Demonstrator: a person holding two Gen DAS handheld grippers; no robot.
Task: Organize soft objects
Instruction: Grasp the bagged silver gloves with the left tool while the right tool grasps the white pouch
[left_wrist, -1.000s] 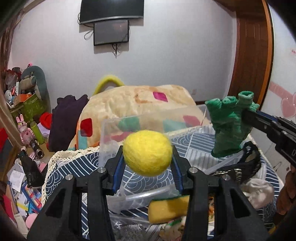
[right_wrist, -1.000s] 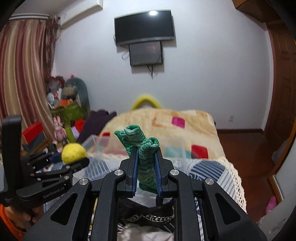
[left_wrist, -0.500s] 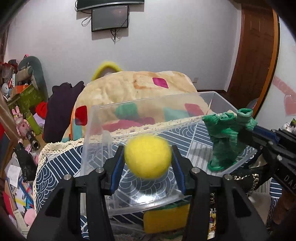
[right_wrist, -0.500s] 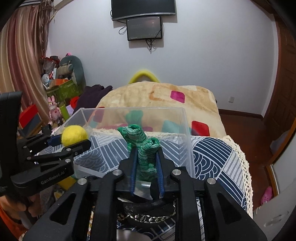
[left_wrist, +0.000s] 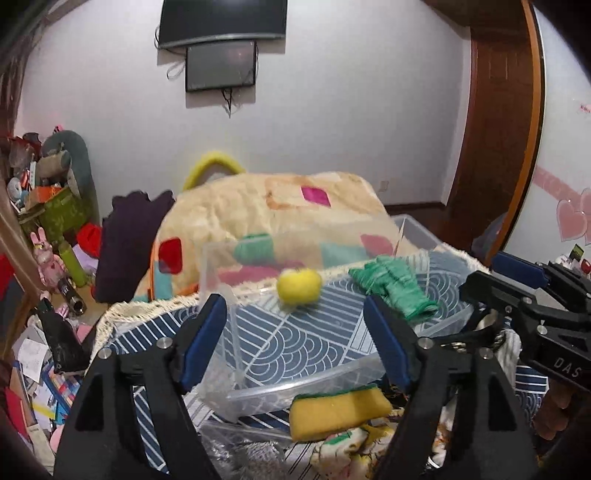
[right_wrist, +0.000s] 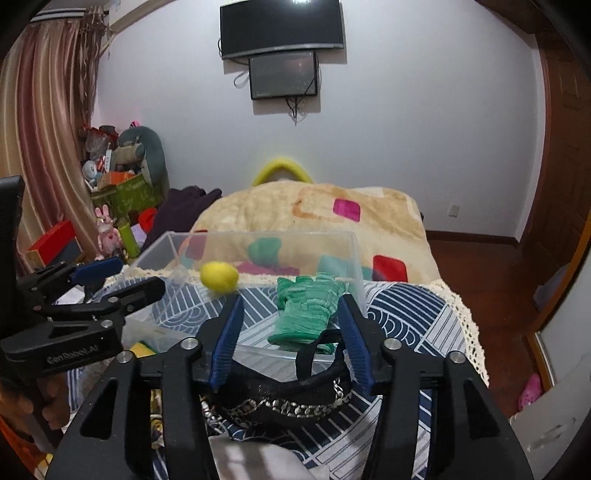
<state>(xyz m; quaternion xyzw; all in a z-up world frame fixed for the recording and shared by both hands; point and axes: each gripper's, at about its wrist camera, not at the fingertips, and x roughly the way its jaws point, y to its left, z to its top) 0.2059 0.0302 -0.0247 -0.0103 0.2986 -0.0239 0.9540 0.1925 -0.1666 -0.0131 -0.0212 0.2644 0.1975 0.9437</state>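
**Loose in the bin, room for slips**

Now resting inside the clear plastic storage bin (left_wrist: 332, 380): fuzzy yellow felt ball (left_wrist: 298, 287) at 12 o'clock, blurred, possibly rolling; knitted green glove (left_wrist: 391, 292) at 1 o'clock, heaped near the front wall. Left gripper (left_wrist: 295, 339) spread wide, holding nothing; right gripper (right_wrist: 288, 339) likewise apart and bare. Risks, as judged: snagging the black chain-trimmed strap (right_wrist: 288, 391) beneath the right fingers; nudging the light bin off the blue wave-patterned cloth (right_wrist: 406, 314). Still outside at 6 o'clock: yellow-and-green sponge (left_wrist: 336, 410). Beyond: beige patchwork blanket (right_wrist: 332, 210), cluttered toys at 9 o'clock, white wall.
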